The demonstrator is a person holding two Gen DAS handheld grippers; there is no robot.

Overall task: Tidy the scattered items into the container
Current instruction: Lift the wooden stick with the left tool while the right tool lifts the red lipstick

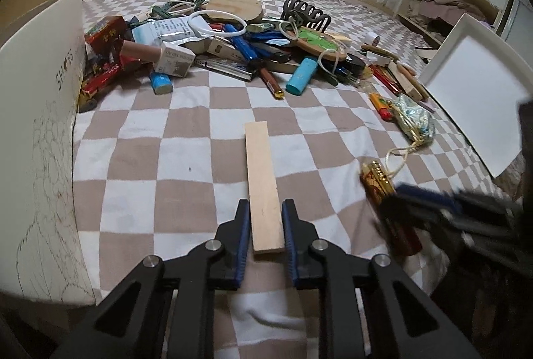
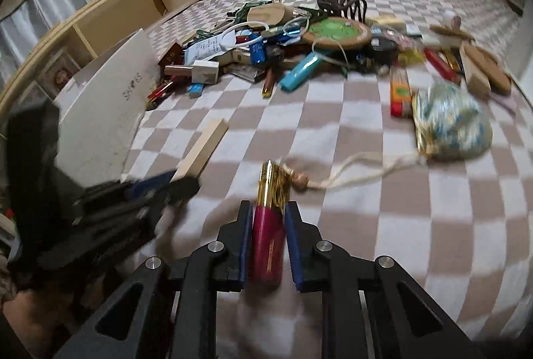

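Note:
My left gripper (image 1: 266, 211) is shut on the near end of a pale wooden strip (image 1: 262, 182), which points away over the checkered bed. My right gripper (image 2: 268, 211) is shut on a red and gold tube (image 2: 269, 225). The tube's gold cap touches the cord of a shiny blue and gold pouch (image 2: 451, 125). The right gripper shows blurred at the right of the left wrist view (image 1: 433, 209). The left gripper with the strip shows at the left of the right wrist view (image 2: 160, 189). A white box (image 1: 43, 112) stands at the left.
A pile of scattered items (image 1: 240, 39) lies across the far middle of the bed: lighters, pens, a black hair claw (image 1: 304, 14), a wooden paddle, cards. A white box lid (image 1: 479, 92) stands at the right. Wooden shelves line both sides of the bed.

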